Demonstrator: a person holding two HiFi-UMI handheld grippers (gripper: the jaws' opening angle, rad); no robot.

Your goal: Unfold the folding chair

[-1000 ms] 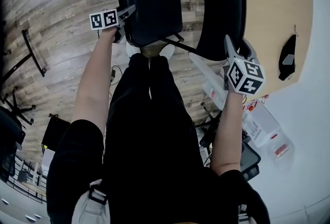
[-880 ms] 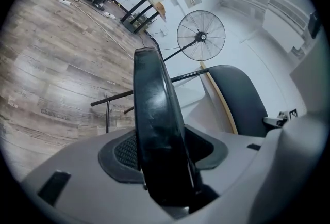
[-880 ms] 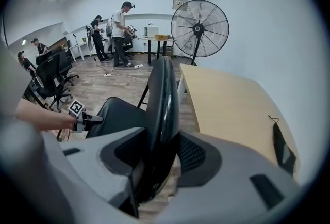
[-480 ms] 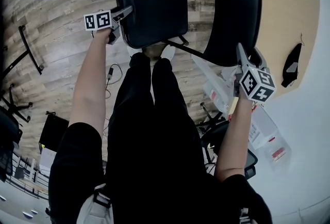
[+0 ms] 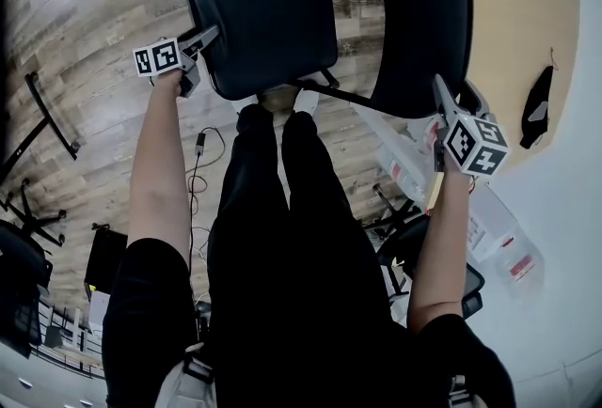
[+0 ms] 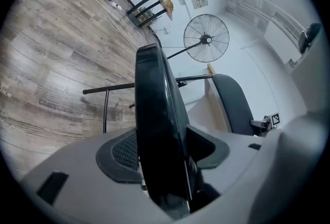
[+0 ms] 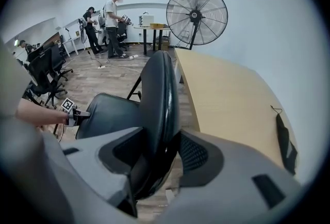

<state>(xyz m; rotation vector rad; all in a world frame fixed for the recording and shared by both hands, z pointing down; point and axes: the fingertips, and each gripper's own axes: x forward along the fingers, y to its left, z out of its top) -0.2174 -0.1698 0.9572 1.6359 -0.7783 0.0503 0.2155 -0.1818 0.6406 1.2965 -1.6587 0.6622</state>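
The folding chair (image 5: 320, 21) stands opened out on the wood-plank floor (image 5: 94, 11), just in front of the person's feet and beside a pale wooden table (image 7: 232, 104). The left gripper (image 5: 202, 38) has the near-left edge of the black seat (image 5: 268, 16) between its jaws, which are opening, with a dark gap on one side. The right gripper (image 5: 442, 91) straddles the rim of the backrest (image 5: 419, 11), and its jaws are likewise opening. Each gripper's cube shows black-and-white square markers. Faint print on a floor plank (image 6: 54, 107) is too blurred to read. A pedestal fan (image 7: 197, 14) stands by the wall.
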